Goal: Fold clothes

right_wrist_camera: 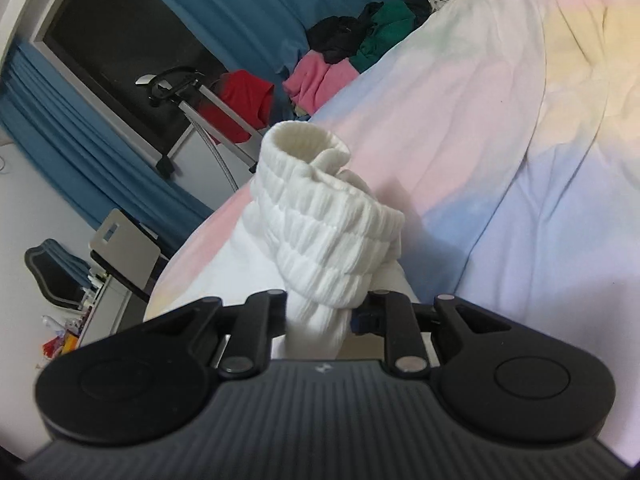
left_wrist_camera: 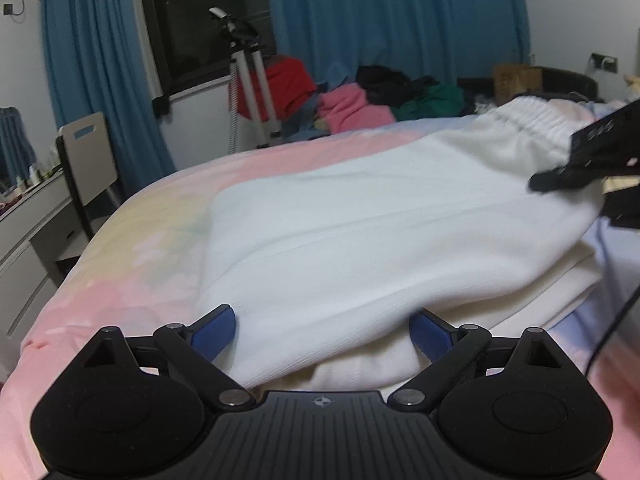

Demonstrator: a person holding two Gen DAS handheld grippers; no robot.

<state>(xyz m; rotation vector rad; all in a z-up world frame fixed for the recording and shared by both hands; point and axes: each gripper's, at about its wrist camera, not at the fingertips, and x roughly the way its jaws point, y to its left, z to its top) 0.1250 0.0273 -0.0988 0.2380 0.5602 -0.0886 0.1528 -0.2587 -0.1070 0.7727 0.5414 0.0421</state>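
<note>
White trousers lie partly folded on the pastel bedspread, layers stacked at the near edge. The left gripper is spread wide, its blue pads either side of the cloth's near fold without pinching it. The right gripper is clenched on the ribbed waistband, which bunches up above its fingers; in the left view it shows as a dark shape at the far right over that waistband. A heap of clothes sits beyond, near blue curtains.
</note>
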